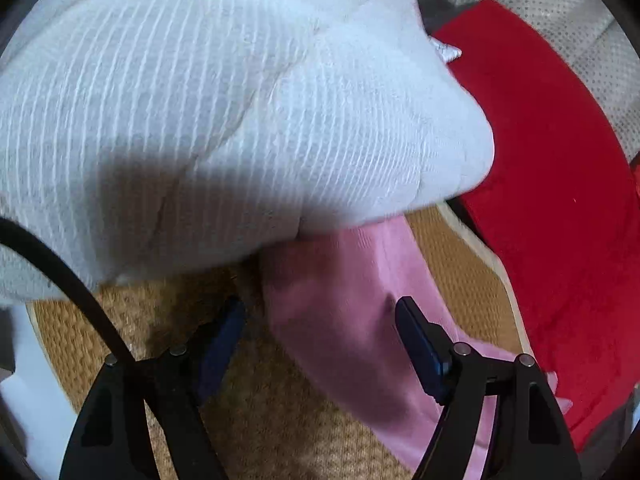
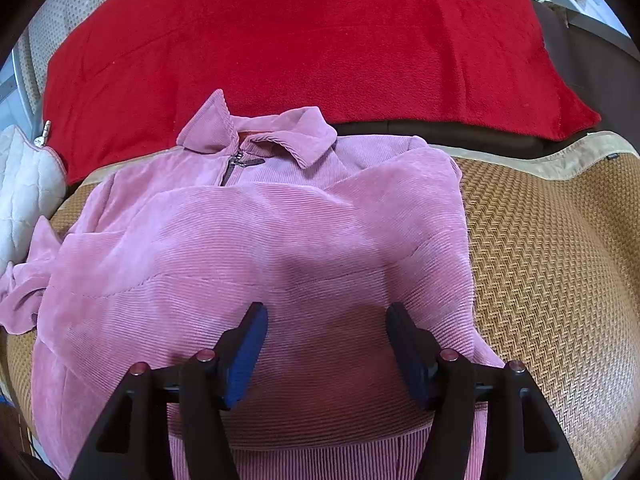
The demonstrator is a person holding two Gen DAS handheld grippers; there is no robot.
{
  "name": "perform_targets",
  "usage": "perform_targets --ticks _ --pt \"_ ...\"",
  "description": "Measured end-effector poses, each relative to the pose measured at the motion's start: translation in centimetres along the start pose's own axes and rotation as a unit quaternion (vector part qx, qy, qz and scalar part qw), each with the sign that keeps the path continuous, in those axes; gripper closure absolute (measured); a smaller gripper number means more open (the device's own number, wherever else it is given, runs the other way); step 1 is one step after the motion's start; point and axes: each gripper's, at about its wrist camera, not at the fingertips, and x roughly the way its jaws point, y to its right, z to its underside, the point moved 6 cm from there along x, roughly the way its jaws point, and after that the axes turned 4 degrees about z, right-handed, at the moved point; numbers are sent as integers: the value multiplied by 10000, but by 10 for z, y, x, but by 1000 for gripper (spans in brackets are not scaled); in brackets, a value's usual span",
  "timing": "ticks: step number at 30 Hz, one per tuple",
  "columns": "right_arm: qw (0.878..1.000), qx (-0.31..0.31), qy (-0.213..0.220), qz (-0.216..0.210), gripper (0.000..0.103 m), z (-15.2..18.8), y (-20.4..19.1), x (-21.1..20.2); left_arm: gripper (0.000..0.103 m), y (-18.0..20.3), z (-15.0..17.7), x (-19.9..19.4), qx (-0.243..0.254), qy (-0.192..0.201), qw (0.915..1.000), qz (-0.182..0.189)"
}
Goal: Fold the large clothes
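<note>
On the mat: the jacket (image 2: 256,248) lies collar toward the far edge, sleeves folded across its front, hem at the near edge.
Right view only: collar, zipper, whole jacket body; red blanket (image 2: 304,40) beyond the mat's (image 2: 552,260) far edge.
Left view only: a white ribbed cloth (image 1: 200,112) fills most of the frame above a pink sleeve (image 1: 352,320).
Right gripper (image 2: 326,316): fingers spread, over the jacket's lower part, holding nothing.
Left gripper (image 1: 320,312): fingers spread, empty, straddling the sleeve.
</note>
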Motion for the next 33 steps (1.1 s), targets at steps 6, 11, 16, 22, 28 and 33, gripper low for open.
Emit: perform_targets --ticks 6,11,16,22,28,33 --pt "9999 21 38 -101 37 0 2 0 97 13 1 10 26 -46 10000 10" --pt "9992 225 78 -313 39 -4 9 -5 98 71 2 -32 823 515 9948 293" --pt "9936 514 648 -773 39 -22 17 -34 99 179 30 -90 2059 849 9697 999" --pt "9807 1146 824 -1350 39 -36 38 -52 99 315 124 -135 3556 359 9122 2003" --pt "9690 1751 824 -1538 38 -46 71 -53 63 426 244 -142 4139 -1000 8480 3156" --pt "9481 2228 498 -2215 36 -49 86 -47 27 434 254 -180 4120 -908 8229 3806"
